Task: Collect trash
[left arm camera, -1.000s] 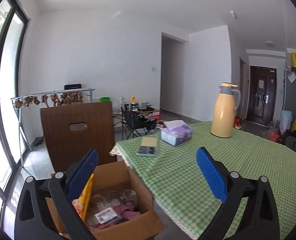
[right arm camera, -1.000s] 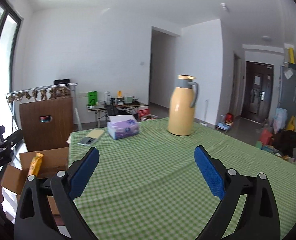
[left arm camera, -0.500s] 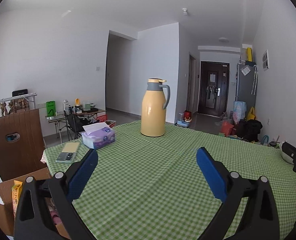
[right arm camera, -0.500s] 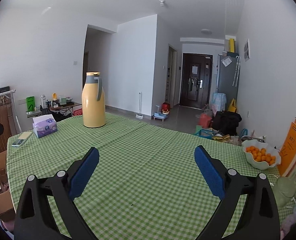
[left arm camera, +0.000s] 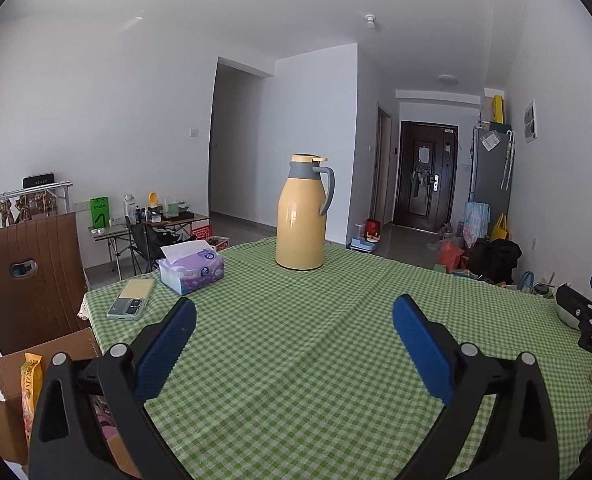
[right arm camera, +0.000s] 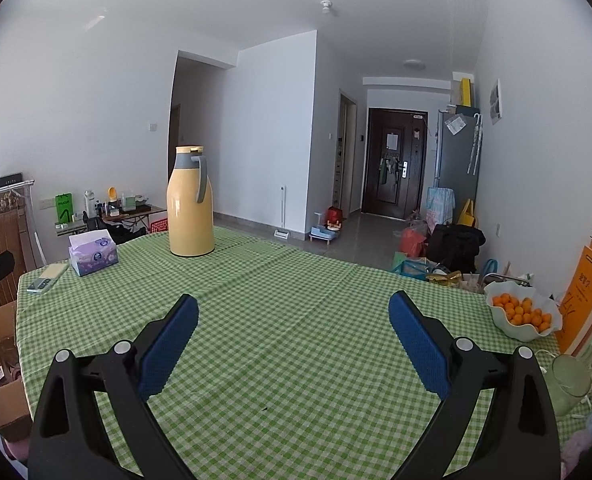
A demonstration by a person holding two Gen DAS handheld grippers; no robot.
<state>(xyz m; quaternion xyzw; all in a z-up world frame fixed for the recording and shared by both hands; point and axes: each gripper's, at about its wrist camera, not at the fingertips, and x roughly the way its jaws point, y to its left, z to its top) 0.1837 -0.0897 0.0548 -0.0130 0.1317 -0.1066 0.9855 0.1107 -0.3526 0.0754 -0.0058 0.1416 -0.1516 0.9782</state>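
Meanwhile, at the dining table: we hold both grippers low over the near edge, facing the far edge.
Table (left arm camera: 336,360): green check cloth; no loose wrapper or scrap that we can pick out on it in either view.
Cardboard box (left arm camera: 3,396): on the floor off the table's left edge, below the near-left corner; a yellow snack wrapper (left arm camera: 29,384) stands upright against its inner wall, so trash lies left and below both grippers.
Thermos (right arm camera: 190,202): upright near the far edge, left of centre.
Tissue box (right arm camera: 93,258): far-left corner, long side roughly along the left edge, a phone (left arm camera: 131,305) just beside it.
Fruit bowl (right arm camera: 522,316): right edge, full of small orange fruit.
Left gripper (left arm camera: 293,340): blue pads spread wide, nothing between them; the nearer of our two to the box.
Right gripper (right arm camera: 293,336): likewise spread wide and empty, over the table's middle, well apart from the box.
Our reading: any further pickup looks likelier toward the right edge, which would favour the right gripper; a drop in the box favours the left.
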